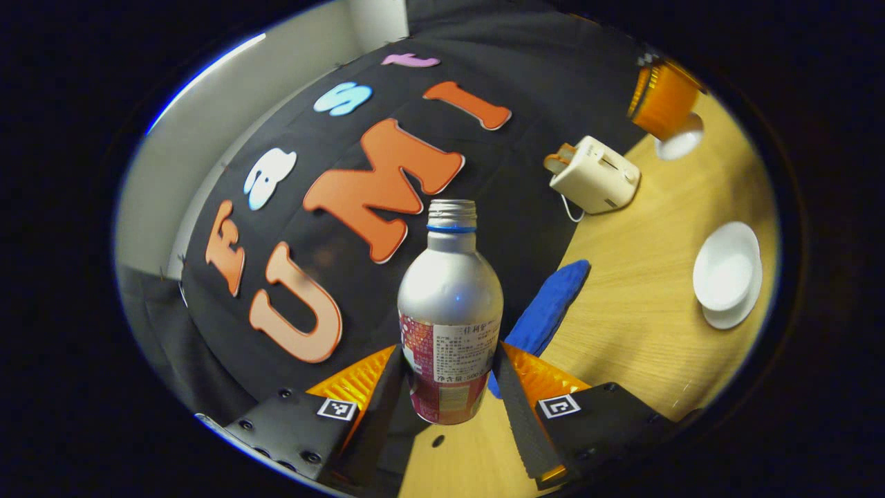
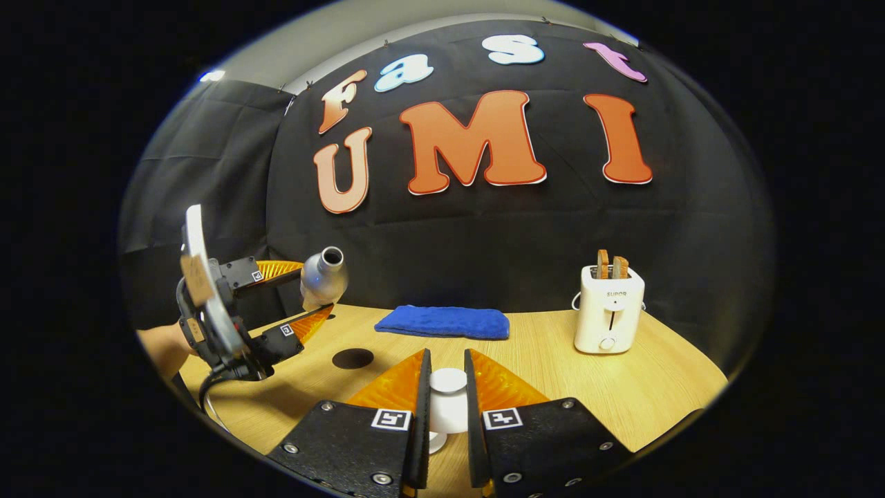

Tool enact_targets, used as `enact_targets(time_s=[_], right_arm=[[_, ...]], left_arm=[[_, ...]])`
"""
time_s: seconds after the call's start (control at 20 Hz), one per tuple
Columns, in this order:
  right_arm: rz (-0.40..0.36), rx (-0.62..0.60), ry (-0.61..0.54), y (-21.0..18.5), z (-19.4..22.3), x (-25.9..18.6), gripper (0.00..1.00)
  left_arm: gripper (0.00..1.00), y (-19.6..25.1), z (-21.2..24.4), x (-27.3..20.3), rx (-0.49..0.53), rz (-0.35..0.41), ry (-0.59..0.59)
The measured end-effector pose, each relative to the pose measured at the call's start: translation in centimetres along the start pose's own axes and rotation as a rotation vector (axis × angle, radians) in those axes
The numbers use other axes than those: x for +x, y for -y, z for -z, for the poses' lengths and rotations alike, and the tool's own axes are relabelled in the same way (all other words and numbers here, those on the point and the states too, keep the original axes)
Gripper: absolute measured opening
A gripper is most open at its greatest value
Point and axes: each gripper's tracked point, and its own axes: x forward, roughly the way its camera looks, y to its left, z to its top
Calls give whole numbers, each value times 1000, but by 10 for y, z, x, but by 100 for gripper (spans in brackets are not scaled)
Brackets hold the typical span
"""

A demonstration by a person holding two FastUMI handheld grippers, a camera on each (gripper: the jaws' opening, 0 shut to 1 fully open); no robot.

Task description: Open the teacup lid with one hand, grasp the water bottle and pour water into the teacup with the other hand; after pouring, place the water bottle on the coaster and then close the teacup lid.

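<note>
A silver water bottle (image 1: pixel 449 290) with a red and white label and an uncapped mouth sits between the fingers of my left gripper (image 1: pixel 449 349), which is shut on its lower body. In the right gripper view the bottle (image 2: pixel 323 277) hangs tilted above the table's left side, held by the left gripper (image 2: pixel 314 290). An uncovered white teacup (image 1: pixel 724 270) rests on its saucer (image 1: pixel 734 317). My right gripper (image 2: pixel 446 366) is shut on the white lid (image 2: pixel 448 398); in the left gripper view that gripper (image 1: pixel 664 100) holds the lid (image 1: pixel 681 142) far off. The black coaster (image 2: pixel 352 358) lies below the bottle.
A folded blue cloth (image 2: pixel 442 322) lies at the back of the wooden table (image 2: pixel 553 373). To the right stands a white toaster (image 2: pixel 608 318) with bread slices in it. A hand and a cable (image 2: pixel 207 387) show at the left edge.
</note>
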Motion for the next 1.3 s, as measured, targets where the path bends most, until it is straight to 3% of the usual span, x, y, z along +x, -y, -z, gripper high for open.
enact_targets(time_s=[0.1, 0.45, 0.55, 0.65, 0.95, 1.15, 1.2, 1.3], right_arm=[[-6, -5, -6, -4, 3, 3, 24], [-21, -30, -32, -12, 15, 8, 24], [-34, -34, -30, -16, 16, 8, 24], [-48, -37, -31, -19, 20, 10, 24], [-73, -45, -52, -27, 30, 17, 24], [-78, -22, -79, -28, 37, 22, 24], [-74, -21, -85, -28, 39, 22, 24], [-72, -24, -90, -29, 42, 24, 24]], left_arm=[[80, 5, 8, 10, -174, -2, -32], [80, 23, 38, 23, -593, -29, -144], [75, 29, 42, 20, -700, -30, -190], [80, 41, 48, 21, -804, -17, -211], [76, 65, 56, 32, -912, 10, -288], [81, 78, 61, 32, -930, 35, -320], [77, 76, 59, 31, -928, 35, -315], [83, 80, 60, 32, -930, 44, -318]])
